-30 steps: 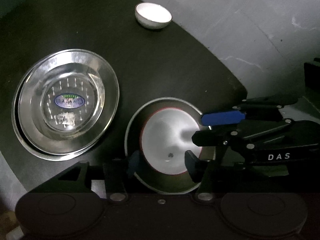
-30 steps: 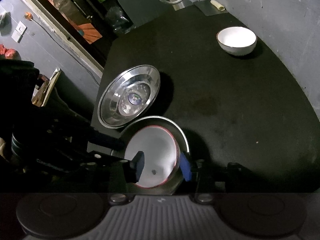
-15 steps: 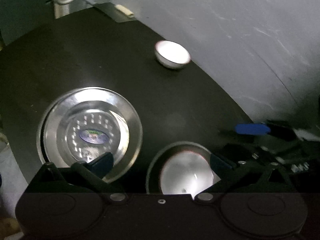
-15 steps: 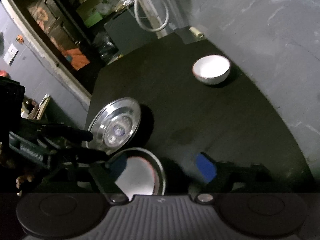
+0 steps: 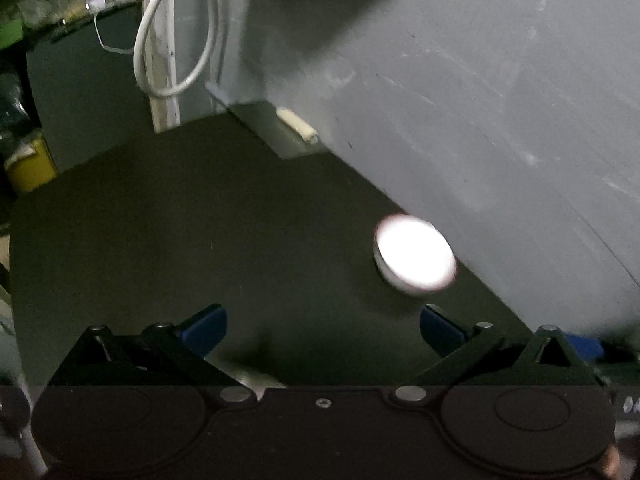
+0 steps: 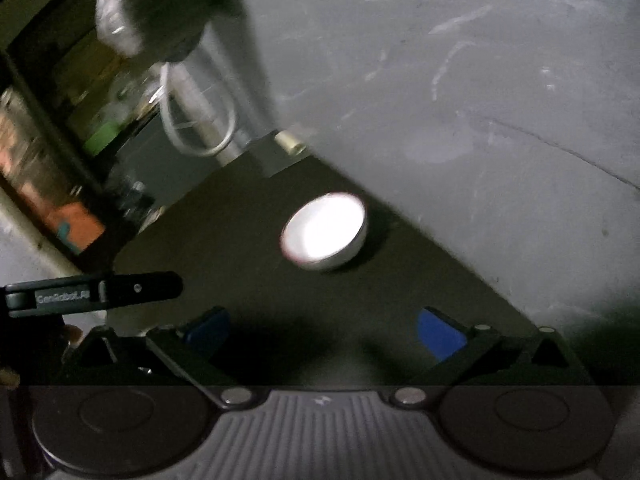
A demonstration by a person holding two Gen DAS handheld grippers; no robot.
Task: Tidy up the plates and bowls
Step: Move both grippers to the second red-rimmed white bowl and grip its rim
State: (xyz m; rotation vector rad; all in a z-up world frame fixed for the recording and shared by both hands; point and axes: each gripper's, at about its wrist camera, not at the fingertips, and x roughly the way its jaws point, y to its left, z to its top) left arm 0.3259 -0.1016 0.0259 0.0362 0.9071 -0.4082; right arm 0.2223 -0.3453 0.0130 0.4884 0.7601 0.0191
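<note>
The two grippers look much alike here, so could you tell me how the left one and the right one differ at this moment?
The left gripper has a plain black body, while the right gripper has a ribbed grey panel. The white bowl sits right of centre ahead of the left gripper, nearly centred ahead of the right. Both have blue pads, stand wide open and hold nothing.

Left gripper [image 5: 322,330] wide apart, blue pads [image 5: 202,330] holding nothing, above the black tabletop [image 5: 200,240], white bowl [image 5: 414,258] blurred ahead right of centre near the grey wall [image 5: 480,100], white cable [image 5: 176,40] looped at back, yellow container [image 5: 30,164] far left.
</note>
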